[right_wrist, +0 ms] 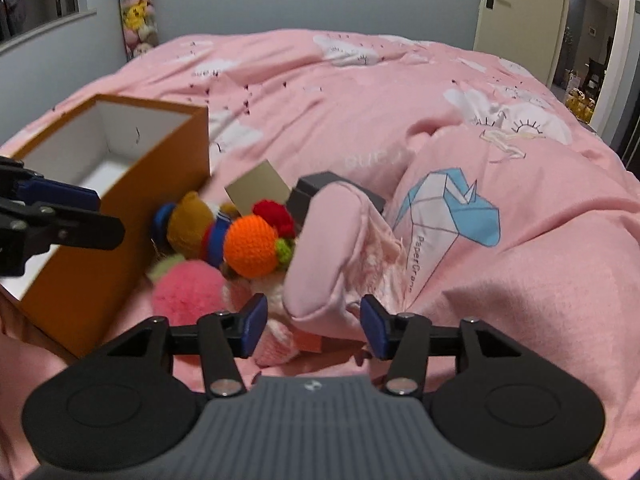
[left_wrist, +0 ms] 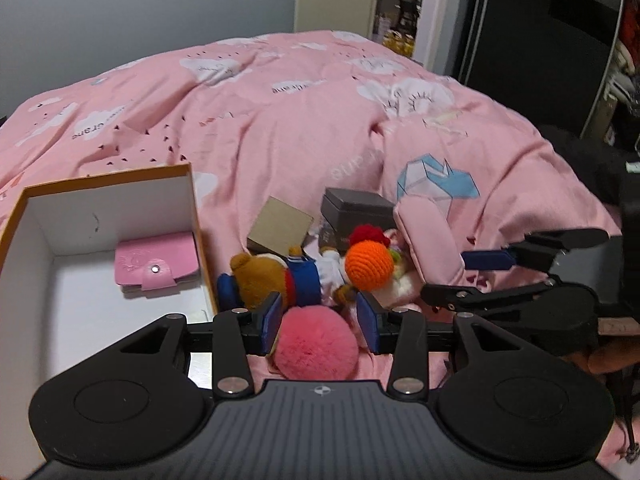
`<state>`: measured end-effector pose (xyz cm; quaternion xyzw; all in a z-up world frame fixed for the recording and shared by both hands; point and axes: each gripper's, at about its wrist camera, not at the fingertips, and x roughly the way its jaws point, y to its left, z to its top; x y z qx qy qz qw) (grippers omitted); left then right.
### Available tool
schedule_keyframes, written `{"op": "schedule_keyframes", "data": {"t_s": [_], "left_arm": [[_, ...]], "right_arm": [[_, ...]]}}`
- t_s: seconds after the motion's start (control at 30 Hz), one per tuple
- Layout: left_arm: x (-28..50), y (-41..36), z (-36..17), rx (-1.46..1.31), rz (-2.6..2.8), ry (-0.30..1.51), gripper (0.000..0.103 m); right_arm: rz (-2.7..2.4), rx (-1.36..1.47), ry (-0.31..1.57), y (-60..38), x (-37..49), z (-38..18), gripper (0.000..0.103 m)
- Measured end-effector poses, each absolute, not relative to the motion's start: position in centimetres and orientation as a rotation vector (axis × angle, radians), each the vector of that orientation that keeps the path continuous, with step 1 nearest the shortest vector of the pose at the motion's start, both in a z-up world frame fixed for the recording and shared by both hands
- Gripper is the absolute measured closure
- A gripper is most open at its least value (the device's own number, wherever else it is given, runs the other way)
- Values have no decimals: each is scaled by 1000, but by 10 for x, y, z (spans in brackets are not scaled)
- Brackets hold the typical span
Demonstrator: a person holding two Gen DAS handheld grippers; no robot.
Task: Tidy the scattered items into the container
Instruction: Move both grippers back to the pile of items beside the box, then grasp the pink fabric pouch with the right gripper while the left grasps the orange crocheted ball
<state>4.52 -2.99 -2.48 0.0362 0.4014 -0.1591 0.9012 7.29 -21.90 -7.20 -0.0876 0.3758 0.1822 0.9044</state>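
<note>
Inside box (left_wrist: 100,200), pink wallet (left_wrist: 156,266), left-view only

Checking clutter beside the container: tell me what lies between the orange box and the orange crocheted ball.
The teddy bear lies between orange box and orange crocheted ball; both views show it.

A pink cloud-print duvet (left_wrist: 280,128) fills the frame's middle, bearing an orange box (left_wrist: 192,200) at lower left and a toy heap (left_wrist: 312,272) at centre.
</note>
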Motion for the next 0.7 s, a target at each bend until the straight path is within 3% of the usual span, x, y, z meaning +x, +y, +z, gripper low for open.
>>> {"op": "schedule_keyframes", "data": {"t_s": [0.27,0.5,0.7], "left_arm": [[55,-37,-31,88,-343,854,55],[60,-34,-33,86,-341,863,55],[65,-38,-32,90,-355,858,55]], "right_arm": [[360,-250,763,-214,80,-76,49],[325,-229,681,-229,81,-52,64],[271,-151,683,-252,104,-46,63]]}}
